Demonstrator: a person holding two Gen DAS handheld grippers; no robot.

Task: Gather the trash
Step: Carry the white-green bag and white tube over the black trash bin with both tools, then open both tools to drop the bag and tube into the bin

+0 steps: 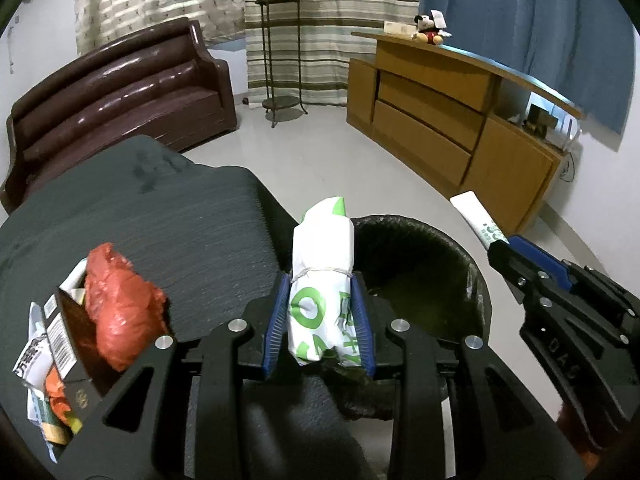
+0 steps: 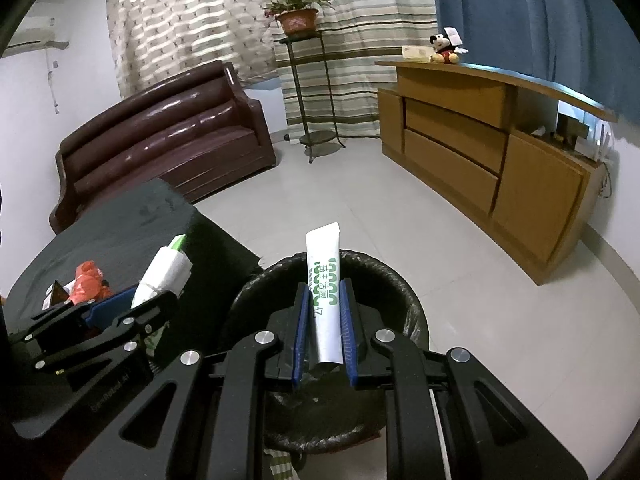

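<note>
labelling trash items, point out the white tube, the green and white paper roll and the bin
white tube [image 2: 325, 280], right wrist view, printed middle.
paper roll [image 1: 322, 264], left wrist view, near its string tie.
bin [image 2: 404, 284], right wrist view, right rim.

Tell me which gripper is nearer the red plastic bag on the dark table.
Left. The left gripper, shut on the paper bundle, is beside the red plastic bag; the right gripper, holding the tube, hangs over the bin.

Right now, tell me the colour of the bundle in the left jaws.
White with green print on the paper bundle, clearest in the left wrist view.
</note>
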